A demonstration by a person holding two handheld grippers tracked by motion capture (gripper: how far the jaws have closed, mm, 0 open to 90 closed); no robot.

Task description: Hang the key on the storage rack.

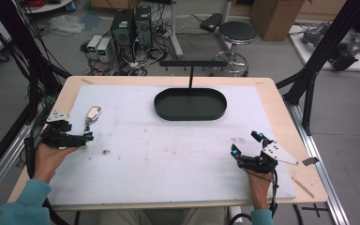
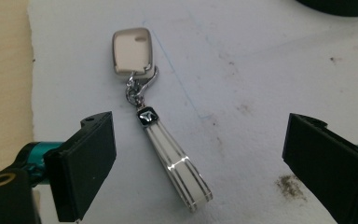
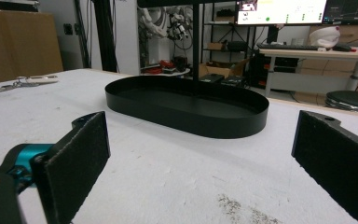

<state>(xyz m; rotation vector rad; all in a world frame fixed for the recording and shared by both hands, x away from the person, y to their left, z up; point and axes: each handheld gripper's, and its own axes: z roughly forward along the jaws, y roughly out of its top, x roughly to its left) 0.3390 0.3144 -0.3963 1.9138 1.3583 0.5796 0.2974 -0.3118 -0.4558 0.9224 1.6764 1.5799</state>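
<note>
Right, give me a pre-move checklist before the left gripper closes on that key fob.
1. Left gripper jaws open: ok, pads stand wide apart.
2. Key fob between the jaws: ok, its white strap lies between the pads, touching neither.
3. Fob lying flat on the white mat: ok.
4. Strap centred in the gap: not ok, it sits closer to the left-hand pad.
5. Right gripper out of the way: ok, open, at the mat's far side from the fob.
6. Black tray free for a drop: ok, nothing lies in it.

You are working in a lab: computer towers (image 1: 131, 29) on the floor, tangled cables (image 1: 33, 65), monitors (image 3: 282, 10) behind.
</note>
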